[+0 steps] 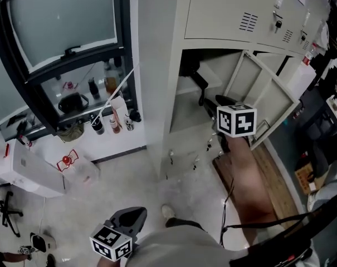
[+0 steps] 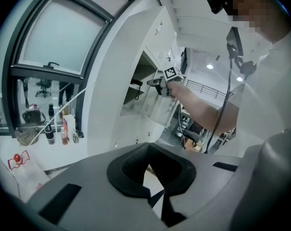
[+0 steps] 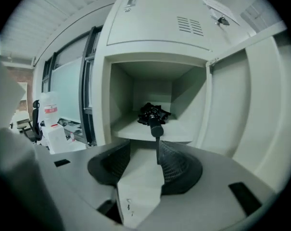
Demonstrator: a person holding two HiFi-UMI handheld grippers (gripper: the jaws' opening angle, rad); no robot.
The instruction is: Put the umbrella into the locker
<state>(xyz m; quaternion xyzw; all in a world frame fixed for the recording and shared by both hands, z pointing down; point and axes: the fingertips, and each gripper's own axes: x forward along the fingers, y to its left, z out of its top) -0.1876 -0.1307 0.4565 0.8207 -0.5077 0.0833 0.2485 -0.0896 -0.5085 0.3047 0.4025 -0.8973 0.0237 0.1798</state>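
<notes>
Item: black folding umbrella (image 3: 154, 113), collapsed, lying on the shelf (image 3: 135, 130) of the open locker (image 3: 119, 95) compartment, canopy bunched toward the back wall and handle end toward the opening, presumably so it can be slid in lengthwise and grasped again by the handle. Locker door (image 3: 232, 105): swung wide to the right, leaving the opening unobstructed. Right gripper (image 3: 144, 149): held level in front of the compartment and aimed straight at the handle; jaws parted wide with nothing clamped between them; it stands just short of the umbrella rather than on it. A thin dark line drops from the handle toward the right jaw; strap or pad edge, not determinable. Left gripper (image 2: 148, 153): hanging low at the person's side, well apart from the locker, pads closed together on nothing, evidently idle because the placement needs one tool only. Status, by judgement: umbrella is already inside; the door is not yet closed.
</notes>
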